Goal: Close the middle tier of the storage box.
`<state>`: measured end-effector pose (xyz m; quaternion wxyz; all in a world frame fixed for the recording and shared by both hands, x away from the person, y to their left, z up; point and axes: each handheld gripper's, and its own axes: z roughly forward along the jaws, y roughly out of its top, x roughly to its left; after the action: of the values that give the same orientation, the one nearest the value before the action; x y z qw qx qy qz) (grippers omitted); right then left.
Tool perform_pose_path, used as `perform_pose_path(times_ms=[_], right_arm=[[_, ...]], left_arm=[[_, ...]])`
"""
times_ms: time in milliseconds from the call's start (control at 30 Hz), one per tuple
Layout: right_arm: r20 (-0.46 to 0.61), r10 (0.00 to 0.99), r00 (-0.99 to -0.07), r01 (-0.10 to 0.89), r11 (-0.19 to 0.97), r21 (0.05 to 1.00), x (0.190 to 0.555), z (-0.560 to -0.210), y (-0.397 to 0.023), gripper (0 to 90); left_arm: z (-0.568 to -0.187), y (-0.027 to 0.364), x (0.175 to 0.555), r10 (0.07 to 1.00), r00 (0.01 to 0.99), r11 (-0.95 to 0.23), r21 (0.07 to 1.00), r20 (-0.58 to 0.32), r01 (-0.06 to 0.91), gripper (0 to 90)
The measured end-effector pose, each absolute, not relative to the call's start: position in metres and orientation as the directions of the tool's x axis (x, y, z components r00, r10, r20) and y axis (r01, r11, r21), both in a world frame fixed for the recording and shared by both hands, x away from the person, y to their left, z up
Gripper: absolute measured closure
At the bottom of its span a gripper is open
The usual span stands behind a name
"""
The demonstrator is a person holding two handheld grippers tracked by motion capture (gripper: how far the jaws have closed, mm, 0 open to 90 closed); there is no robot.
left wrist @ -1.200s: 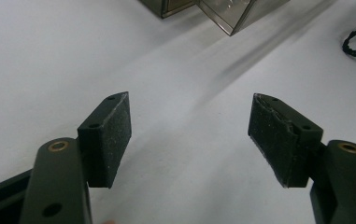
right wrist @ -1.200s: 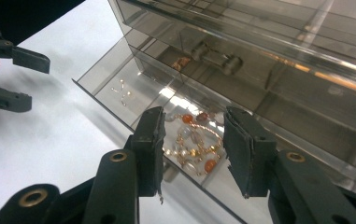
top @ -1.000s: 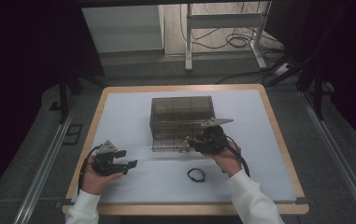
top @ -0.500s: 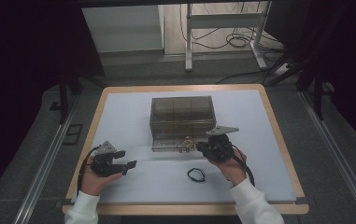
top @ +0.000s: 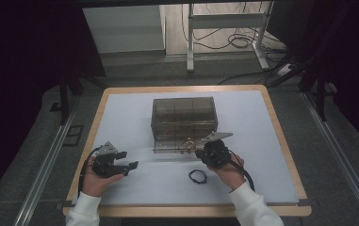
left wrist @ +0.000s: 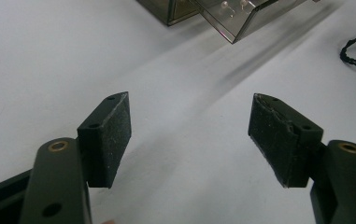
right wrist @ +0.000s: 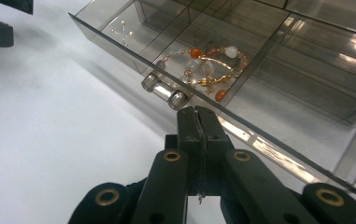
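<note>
Right gripper point(right wrist: 197, 111): jaws pressed flat together, pad against pad, nothing between them. They have just been closing, with no object caught. The tips sit at the front wall of the pulled-out drawer point(right wrist: 269, 149), just beside its clear cylindrical knob point(right wrist: 164, 91); whether the tips touch the wall cannot be told. In the high view this gripper point(top: 200, 153) is at the right end of the drawer front, with the hand point(top: 228, 170) behind it toward the near table edge.

Drawer: smoke-tinted clear plastic, divided into compartments. The compartment directly behind the knob holds a beaded bracelet point(right wrist: 208, 65) with orange, white and gold-coloured beads. The compartment next to it, toward the left gripper, holds small pale items point(right wrist: 122, 30), too small to identify. The drawer projects from the bottom of a tinted organizer box point(top: 183, 115) standing mid-table.

A black cord loop point(top: 197, 176) lies flat on the white table point(top: 271, 155), near the right hand, apart from the drawer.

Left gripper point(left wrist: 189, 135): jaws spread wide, empty, only bare table surface between the pads. In the high view it point(top: 132, 165) rests low over the table, well apart from the box, pointing toward the right hand.
</note>
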<state>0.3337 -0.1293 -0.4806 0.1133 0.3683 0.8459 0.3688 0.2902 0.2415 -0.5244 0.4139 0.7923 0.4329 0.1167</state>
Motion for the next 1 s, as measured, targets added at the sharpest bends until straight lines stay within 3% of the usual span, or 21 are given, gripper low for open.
perform_pose_path(times_ms=[1000], right_arm=[[0.079,0.709,-0.701,0.568,0.487,0.664,0.345,-0.493,-0.116,89.9]], left_arm=[[-0.526,0.242,0.290,0.784,0.595,-0.280,0.754,-0.178,0.595,29.8]])
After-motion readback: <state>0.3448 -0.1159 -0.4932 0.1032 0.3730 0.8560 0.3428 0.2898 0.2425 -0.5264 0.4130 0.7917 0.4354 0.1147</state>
